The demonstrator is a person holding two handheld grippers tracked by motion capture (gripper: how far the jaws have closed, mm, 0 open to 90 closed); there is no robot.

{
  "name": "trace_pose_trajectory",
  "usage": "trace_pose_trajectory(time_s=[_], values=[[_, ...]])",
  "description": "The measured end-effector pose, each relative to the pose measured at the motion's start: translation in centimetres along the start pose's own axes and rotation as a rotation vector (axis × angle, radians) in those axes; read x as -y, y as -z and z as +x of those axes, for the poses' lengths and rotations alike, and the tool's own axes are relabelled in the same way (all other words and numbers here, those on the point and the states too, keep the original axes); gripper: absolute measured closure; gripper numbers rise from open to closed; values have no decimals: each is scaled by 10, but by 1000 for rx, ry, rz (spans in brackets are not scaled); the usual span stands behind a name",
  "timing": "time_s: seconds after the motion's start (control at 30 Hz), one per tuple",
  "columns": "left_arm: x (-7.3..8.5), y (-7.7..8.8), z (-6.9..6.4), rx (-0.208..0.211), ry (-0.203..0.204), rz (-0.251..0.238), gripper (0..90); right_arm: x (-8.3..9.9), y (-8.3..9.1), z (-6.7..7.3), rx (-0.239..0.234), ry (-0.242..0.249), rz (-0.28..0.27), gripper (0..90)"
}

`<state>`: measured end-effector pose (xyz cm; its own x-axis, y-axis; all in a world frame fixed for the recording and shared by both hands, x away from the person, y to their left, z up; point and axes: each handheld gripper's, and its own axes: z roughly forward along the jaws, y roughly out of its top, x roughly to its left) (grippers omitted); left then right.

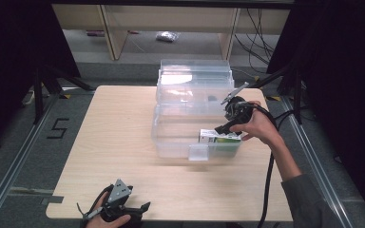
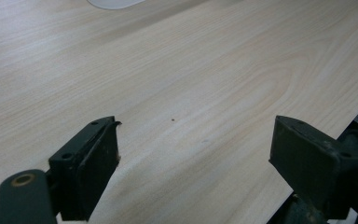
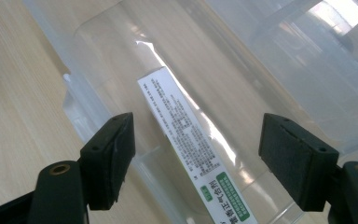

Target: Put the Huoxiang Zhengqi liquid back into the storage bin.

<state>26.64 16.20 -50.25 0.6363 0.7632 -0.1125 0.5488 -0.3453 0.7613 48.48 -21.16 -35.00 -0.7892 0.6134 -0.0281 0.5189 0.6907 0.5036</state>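
- At the centre right of the high view, the right gripper (image 1: 224, 126) hangs over the near right corner of a clear plastic storage bin (image 1: 171, 142), jaws apart and holding nothing. Directly beneath it a white-and-green carton (image 1: 218, 138) lies flat inside the bin, its long axis running left to right along the bin's near wall. The bin's hinged lid (image 1: 195, 76) stands open behind. At the bottom left, the left gripper (image 1: 145, 208) rests on the pale wood-grain table (image 1: 114, 142), well apart from the bin, so the right hand is plainly the nearer one.
- At the bottom of the left gripper view, 2 black jaws stand wide with only bare tabletop (image 2: 191, 84) between them; the laminate is smooth and matt, with fine grain lines.
- In the middle of the right gripper view, the carton (image 3: 186, 140) lies below and between the wide-open jaws, touched by neither pad. Its long axis runs diagonally from upper left to lower right, with small printed text on a white face and green patches at the lower end. The bin's walls (image 3: 279, 70) are glossy, see-through and round-cornered. I judge any re-grip would call for closing across the carton's narrow width.
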Motion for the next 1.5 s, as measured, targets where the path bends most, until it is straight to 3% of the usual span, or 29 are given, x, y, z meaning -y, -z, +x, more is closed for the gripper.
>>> trace_pose_trajectory(time_s=[0.07,0.17,0.2,0.23,0.33,0.37,0.43,0.6,0.67,0.8,0.93,1.0,1.03,1.1,1.27,1.3,1.33,1.37,1.4,1.43,1.5], values=[[0,1,-1,9,2,-6,148,2,1,3,9,-31,-11,271],[0,0,-1,8,6,-7,148,3,3,4,8,-38,-42,270],[0,1,0,-1,-3,11,148,4,4,6,2,-65,-46,276],[0,1,-1,5,2,5,148,4,4,5,4,-53,-62,277],[-1,2,-1,13,-3,11,148,5,4,8,17,-97,-64,269],[-1,2,-1,12,-2,10,148,5,3,7,9,-68,-85,269],[0,1,0,8,1,7,148,6,4,11,5,-110,-86,260],[0,1,-1,0,1,-4,148,8,4,20,20,-120,-129,239],[-1,2,-1,13,-4,10,148,11,4,22,40,-94,-147,225],[0,2,-1,12,-3,9,148,16,5,31,63,-111,-165,207],[0,1,-1,11,5,0,148,21,6,39,59,-114,-176,213],[0,1,0,0,-8,8,148,23,4,40,63,-69,-205,225],[0,0,0,-11,-12,-2,148,24,5,42,58,-78,-193,217],[0,0,0,-4,-13,0,148,26,2,42,63,-61,-226,217],[0,1,1,4,-13,11,148,29,1,48,53,-63,-221,217],[0,1,1,6,-15,13,148,30,1,51,42,-93,-207,217],[0,1,0,0,-13,1,148,31,-2,51,55,-71,-238,217],[0,1,0,3,-13,3,148,32,0,51,46,-75,-213,218],[0,2,1,8,-12,16,148,33,-3,51,56,-60,-238,218],[0,2,1,6,-12,13,148,34,-1,53,44,-75,-216,217],[0,1,1,6,-8,8,148,37,-2,54,45,-71,-233,217]])
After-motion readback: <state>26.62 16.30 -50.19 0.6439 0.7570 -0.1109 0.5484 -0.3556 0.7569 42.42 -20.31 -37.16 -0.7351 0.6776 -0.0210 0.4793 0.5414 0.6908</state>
